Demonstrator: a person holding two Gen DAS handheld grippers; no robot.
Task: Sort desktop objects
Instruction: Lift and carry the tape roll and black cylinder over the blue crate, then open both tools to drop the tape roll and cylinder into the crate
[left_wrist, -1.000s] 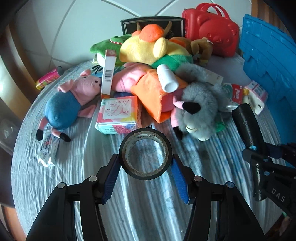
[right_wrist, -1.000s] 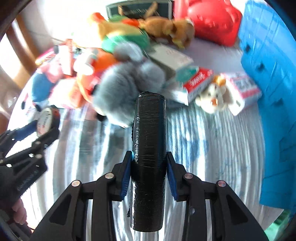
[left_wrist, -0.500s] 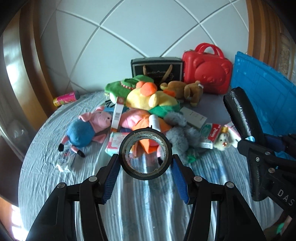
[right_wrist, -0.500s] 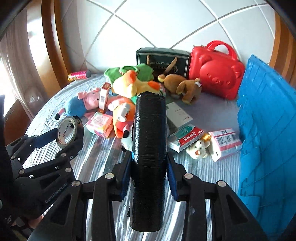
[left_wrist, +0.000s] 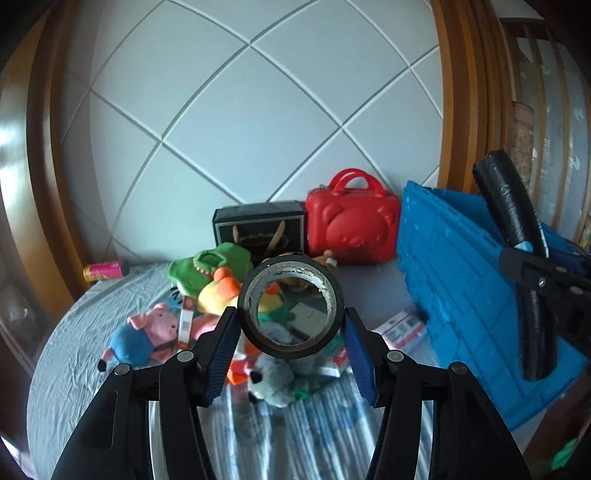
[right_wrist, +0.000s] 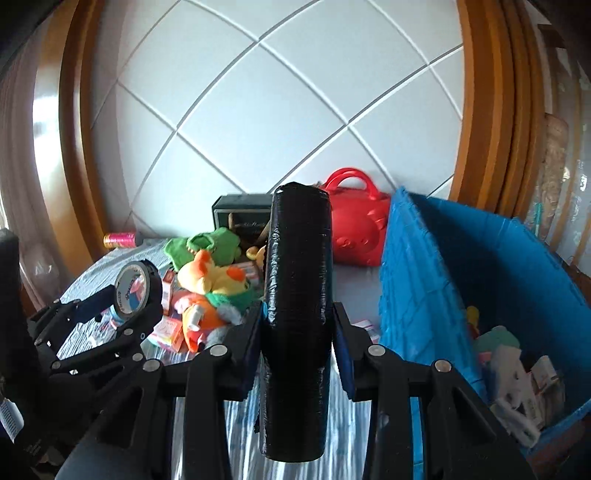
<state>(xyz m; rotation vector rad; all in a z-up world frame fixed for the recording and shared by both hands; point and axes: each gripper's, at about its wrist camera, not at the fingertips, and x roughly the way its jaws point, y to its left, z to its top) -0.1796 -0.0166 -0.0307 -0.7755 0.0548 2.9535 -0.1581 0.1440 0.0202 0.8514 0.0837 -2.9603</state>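
My left gripper (left_wrist: 290, 332) is shut on a black tape roll (left_wrist: 258, 332), held high above the table; the roll also shows in the right wrist view (right_wrist: 135, 291). My right gripper (right_wrist: 297, 332) is shut on a long black roll (right_wrist: 297, 314), upright between the pads; it also shows in the left wrist view (left_wrist: 517, 240) in front of the blue bin. The blue bin (right_wrist: 424, 295) stands at the right and holds several items. A pile of plush toys (left_wrist: 218, 291) and boxes lies on the table.
A red bear case (left_wrist: 351, 229) and a black gift bag (left_wrist: 258, 229) stand against the tiled wall. A pink pig plush (left_wrist: 144, 336) lies left of the pile. A pink can (left_wrist: 105, 269) lies at the far left edge. The tablecloth (left_wrist: 74, 369) is grey striped.
Both grippers have risen well above the table with their rolls still held. The right gripper now looks over the bin's rim into it.
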